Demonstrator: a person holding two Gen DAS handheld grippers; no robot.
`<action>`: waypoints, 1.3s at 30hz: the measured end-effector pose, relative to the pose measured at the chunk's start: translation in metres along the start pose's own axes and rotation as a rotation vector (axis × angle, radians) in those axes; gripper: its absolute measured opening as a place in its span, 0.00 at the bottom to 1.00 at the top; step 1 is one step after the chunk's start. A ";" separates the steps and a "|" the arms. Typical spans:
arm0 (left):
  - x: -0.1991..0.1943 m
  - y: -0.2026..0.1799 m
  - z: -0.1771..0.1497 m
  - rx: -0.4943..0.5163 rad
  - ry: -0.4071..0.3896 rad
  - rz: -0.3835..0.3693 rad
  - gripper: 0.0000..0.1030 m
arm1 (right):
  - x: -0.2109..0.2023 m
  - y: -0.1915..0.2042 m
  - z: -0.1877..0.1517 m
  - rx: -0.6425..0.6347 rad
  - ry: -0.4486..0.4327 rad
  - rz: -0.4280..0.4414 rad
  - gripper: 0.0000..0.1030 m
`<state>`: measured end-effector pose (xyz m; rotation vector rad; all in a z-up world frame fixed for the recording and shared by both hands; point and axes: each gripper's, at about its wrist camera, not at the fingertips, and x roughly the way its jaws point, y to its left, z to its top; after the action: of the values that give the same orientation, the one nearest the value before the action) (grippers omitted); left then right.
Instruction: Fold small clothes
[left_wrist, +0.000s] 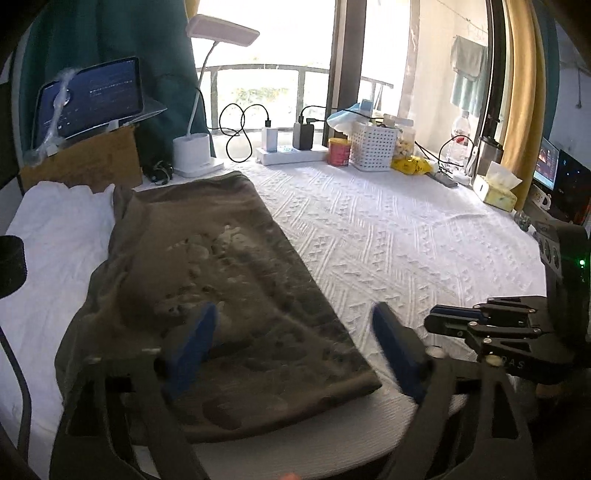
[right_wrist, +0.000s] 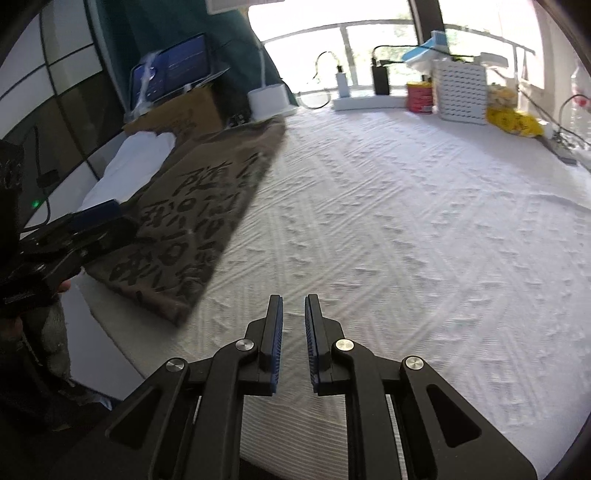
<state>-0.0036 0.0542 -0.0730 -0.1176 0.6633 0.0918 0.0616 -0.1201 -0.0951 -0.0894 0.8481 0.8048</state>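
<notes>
Left wrist view shows my left gripper (left_wrist: 291, 347) spread wide, empty, above the folded brown garment's (left_wrist: 221, 280) near end. My right gripper (right_wrist: 293, 314), nearly closed on nothing, hovers over bare white tablecloth (right_wrist: 406, 240), garment well left of it. Risk: a careless descent snags and undoes the fold.

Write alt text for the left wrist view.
A folded brown garment with a faded print lies on a white textured tablecloth, and the left gripper is open above its near end, holding nothing. The right gripper sits at the right; a lamp, a basket and chargers line the window.
</notes>
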 end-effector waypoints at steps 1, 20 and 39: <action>0.000 -0.001 0.000 -0.003 -0.006 0.000 0.97 | -0.003 -0.004 0.000 0.006 -0.008 -0.013 0.13; -0.011 -0.035 0.030 0.023 -0.136 0.033 0.97 | -0.052 -0.072 0.007 0.098 -0.092 -0.193 0.60; -0.042 -0.047 0.068 0.060 -0.352 0.087 0.97 | -0.117 -0.100 0.035 0.082 -0.231 -0.341 0.62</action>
<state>0.0107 0.0152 0.0103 -0.0133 0.3195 0.1719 0.1045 -0.2474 -0.0130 -0.0643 0.6236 0.4491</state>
